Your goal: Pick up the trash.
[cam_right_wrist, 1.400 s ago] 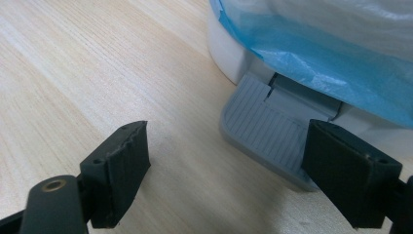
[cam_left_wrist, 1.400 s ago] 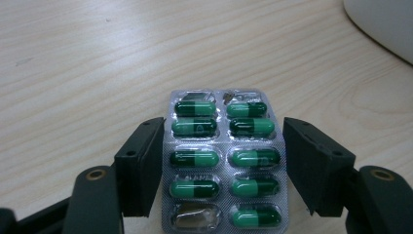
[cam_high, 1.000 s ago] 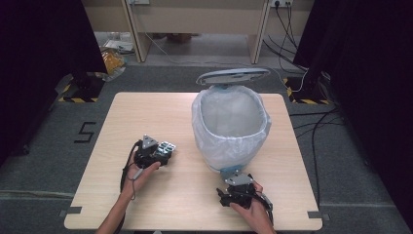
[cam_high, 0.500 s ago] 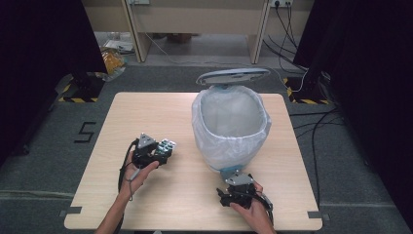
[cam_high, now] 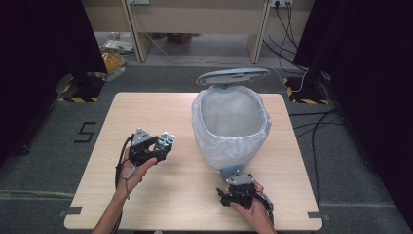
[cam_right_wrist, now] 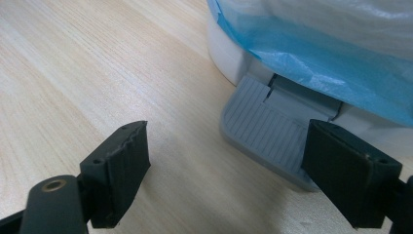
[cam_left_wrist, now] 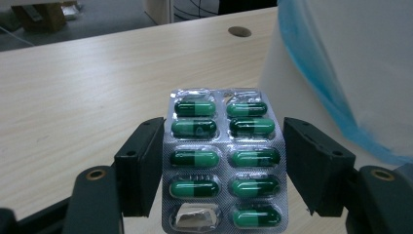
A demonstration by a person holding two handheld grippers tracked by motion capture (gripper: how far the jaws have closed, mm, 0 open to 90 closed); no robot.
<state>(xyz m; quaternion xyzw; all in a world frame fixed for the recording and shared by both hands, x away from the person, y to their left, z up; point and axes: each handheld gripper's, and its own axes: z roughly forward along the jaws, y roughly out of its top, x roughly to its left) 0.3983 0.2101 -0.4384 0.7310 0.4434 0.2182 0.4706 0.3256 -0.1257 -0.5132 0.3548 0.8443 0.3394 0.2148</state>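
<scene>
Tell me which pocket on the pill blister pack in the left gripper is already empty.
On the blister pack, the bottom-left pocket nearest the camera, is empty: its foil is crumpled and silver, while the other nine pockets each hold a green capsule.

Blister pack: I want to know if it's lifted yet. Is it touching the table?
Apart. In the left gripper view the blister pack is clamped between the left gripper's jaws, with the table well behind it; the high view shows it held above the tabletop.

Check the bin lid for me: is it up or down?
Up. The bin lid stands raised behind the rim, and the white bag lining it gapes open. The right claw rests at the pedal.
</scene>
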